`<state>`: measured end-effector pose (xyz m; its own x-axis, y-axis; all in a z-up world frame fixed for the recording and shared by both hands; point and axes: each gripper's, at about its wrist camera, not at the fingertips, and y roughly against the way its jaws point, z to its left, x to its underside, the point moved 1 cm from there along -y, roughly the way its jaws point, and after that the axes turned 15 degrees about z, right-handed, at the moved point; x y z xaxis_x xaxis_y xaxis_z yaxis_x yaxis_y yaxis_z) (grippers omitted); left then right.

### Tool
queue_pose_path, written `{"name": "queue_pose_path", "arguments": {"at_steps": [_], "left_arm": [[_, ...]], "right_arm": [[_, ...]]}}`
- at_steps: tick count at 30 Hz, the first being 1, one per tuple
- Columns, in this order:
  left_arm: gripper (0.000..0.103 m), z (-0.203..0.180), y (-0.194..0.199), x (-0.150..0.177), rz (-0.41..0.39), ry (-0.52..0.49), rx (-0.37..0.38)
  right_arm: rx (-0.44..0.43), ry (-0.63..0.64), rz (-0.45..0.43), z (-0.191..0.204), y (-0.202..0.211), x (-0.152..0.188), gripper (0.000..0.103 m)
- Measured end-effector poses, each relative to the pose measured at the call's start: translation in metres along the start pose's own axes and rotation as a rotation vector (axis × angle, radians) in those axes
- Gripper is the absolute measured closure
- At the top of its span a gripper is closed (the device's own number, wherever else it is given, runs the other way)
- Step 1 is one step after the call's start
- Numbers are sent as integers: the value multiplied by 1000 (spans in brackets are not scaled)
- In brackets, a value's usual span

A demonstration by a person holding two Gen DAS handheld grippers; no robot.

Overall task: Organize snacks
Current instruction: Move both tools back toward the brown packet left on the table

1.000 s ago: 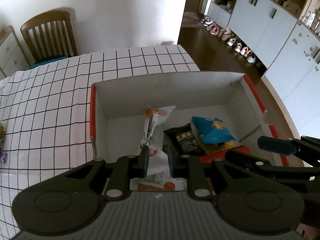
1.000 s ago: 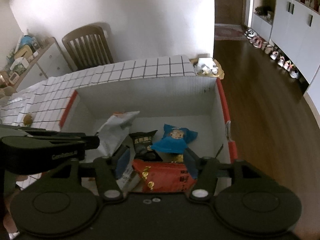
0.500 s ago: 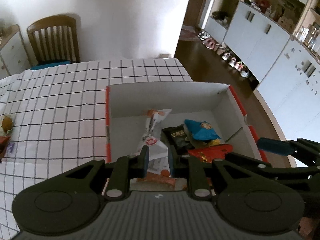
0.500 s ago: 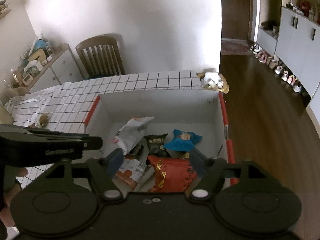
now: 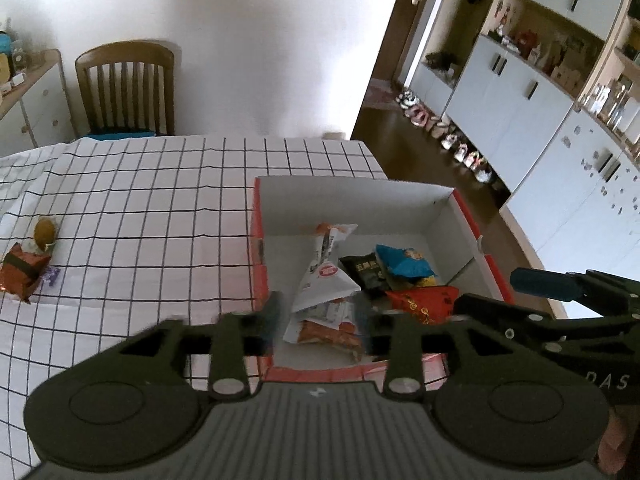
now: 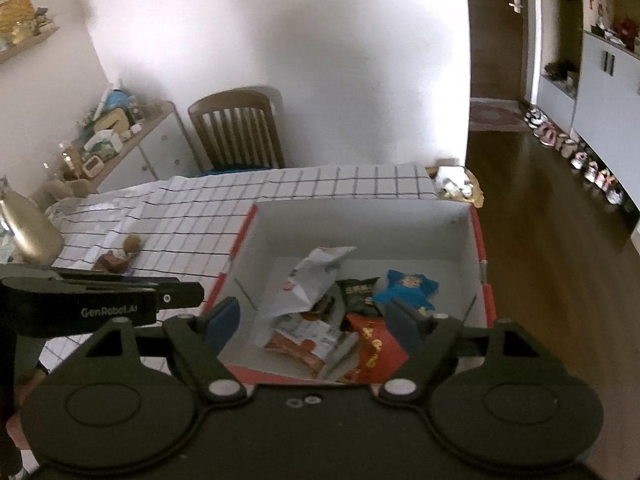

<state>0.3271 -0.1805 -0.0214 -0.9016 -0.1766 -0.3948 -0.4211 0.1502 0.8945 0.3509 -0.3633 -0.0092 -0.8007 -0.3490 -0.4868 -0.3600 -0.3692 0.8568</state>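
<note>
A red-rimmed white box (image 5: 360,208) (image 6: 360,216) sits on the checked tablecloth's right end. Inside lie a white packet (image 5: 328,280) (image 6: 308,284), a black packet (image 5: 364,270) (image 6: 358,292), a blue packet (image 5: 404,262) (image 6: 408,286), a red packet (image 5: 424,300) (image 6: 376,348) and an orange-and-white packet (image 5: 324,328) (image 6: 304,340). My left gripper (image 5: 318,316) hangs above the box's near left part, jaws opening, blurred, gripping nothing. My right gripper (image 6: 314,322) hovers above the near edge, jaws opening wide, nothing pressed between them.
An orange-brown packet (image 5: 22,276) (image 6: 114,262) and a round brown snack (image 5: 45,232) (image 6: 132,244) lie on the cloth to the left. A wooden chair (image 5: 124,88) and a cluttered sideboard (image 6: 120,140) stand behind the table. The floor drops off right of the box.
Both grippers have risen and pulled back from the box, which looks smaller. The left jaws went from nearly shut to apart. The right jaws spread wider.
</note>
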Motion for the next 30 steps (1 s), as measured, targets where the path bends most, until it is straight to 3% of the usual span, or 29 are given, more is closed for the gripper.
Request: {"name": "queue_pose_path", "arguments": {"at_steps": [1,8,17,30], "left_arm": [[30,3,4,3,-12,4,2],[30,30,32,19,-58,32,17],[20,79,51,38,-95,55,-21],[15,188,58,53,-83,155,-12]], "right_arm": [[-4,8,-6,4,2,0,22],[-46,52,-31,35,9,1,14],[-82,92,-47,81,5,1,1],[-92,144,-3,158,-35,-8,0]]}}
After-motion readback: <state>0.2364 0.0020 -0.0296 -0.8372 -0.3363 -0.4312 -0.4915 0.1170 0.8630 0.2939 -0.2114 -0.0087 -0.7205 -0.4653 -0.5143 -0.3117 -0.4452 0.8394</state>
